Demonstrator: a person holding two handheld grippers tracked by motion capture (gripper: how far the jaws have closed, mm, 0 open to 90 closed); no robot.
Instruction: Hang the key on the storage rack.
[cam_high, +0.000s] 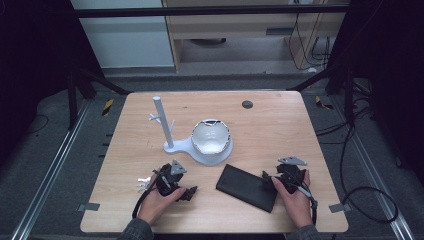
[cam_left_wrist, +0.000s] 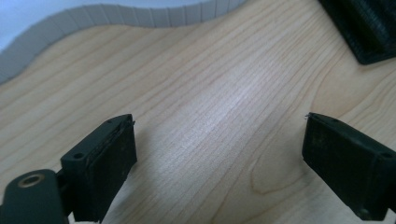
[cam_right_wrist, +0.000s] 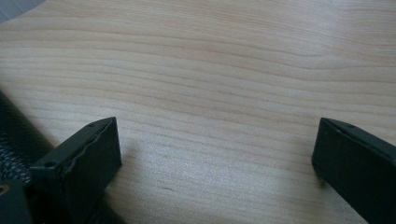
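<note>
Now, with both tongs released, I slide my right gripper (cam_high: 270, 181) squarely onto the flat black leather wallet (cam_high: 247, 187) at lower centre, left gripper (cam_high: 186, 192) idle.

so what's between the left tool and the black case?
Bare wood. The high view shows the left tool and the case apart, with tabletop between; its own view agrees.

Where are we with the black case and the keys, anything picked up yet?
Nothing looks done. The black case lies flat on the table, and the keys lie beside the left tongs. Both tongs are open over bare wood; the right tongs rest at the case's edge. Every grasp is left; the white stand holds a bowl.
</note>
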